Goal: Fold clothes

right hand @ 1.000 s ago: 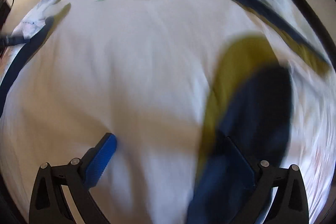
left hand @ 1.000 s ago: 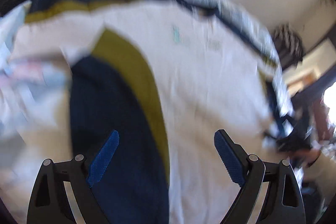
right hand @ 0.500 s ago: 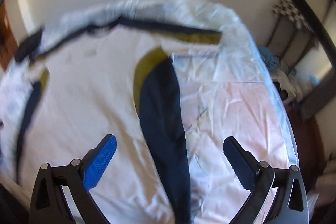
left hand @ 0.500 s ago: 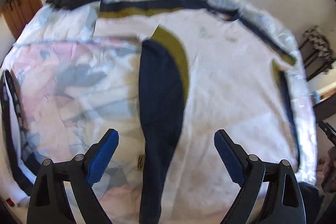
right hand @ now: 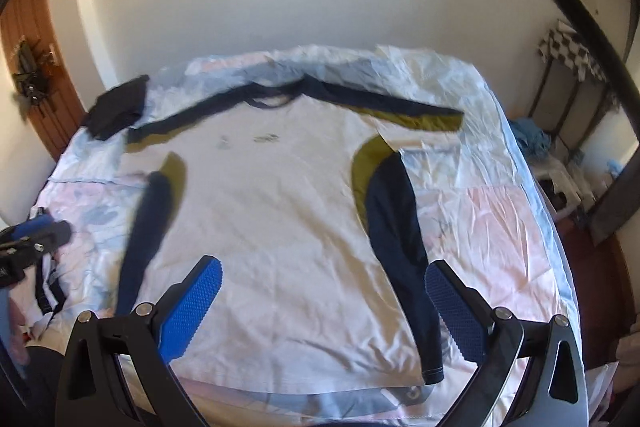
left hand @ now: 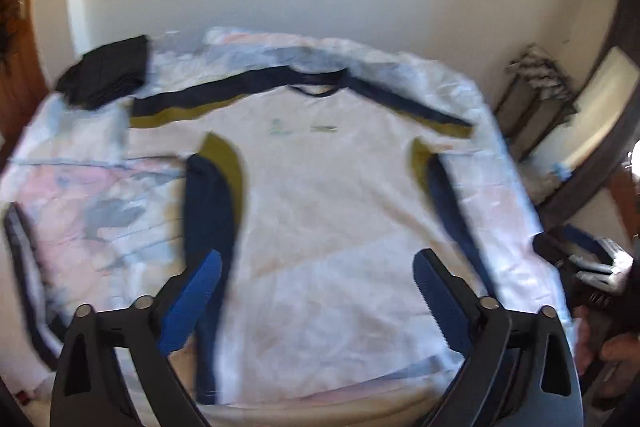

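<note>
I can't read any text from here. The white shirt (right hand: 272, 211) carries two small marks on its chest, a greenish crest (left hand: 279, 126) and a short logo (left hand: 324, 128) beside it, but both are too small and blurred to make out letters or a brand in either wrist view. I see no label, number or sign I can read on the bedsheet (right hand: 496, 227).

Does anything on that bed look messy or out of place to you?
Nothing stands out. The white shirt lies spread flat, front up, on the bed, sleeves out to both sides. A dark folded garment sits at the far corner. Both the left gripper and right gripper are open and empty.
</note>
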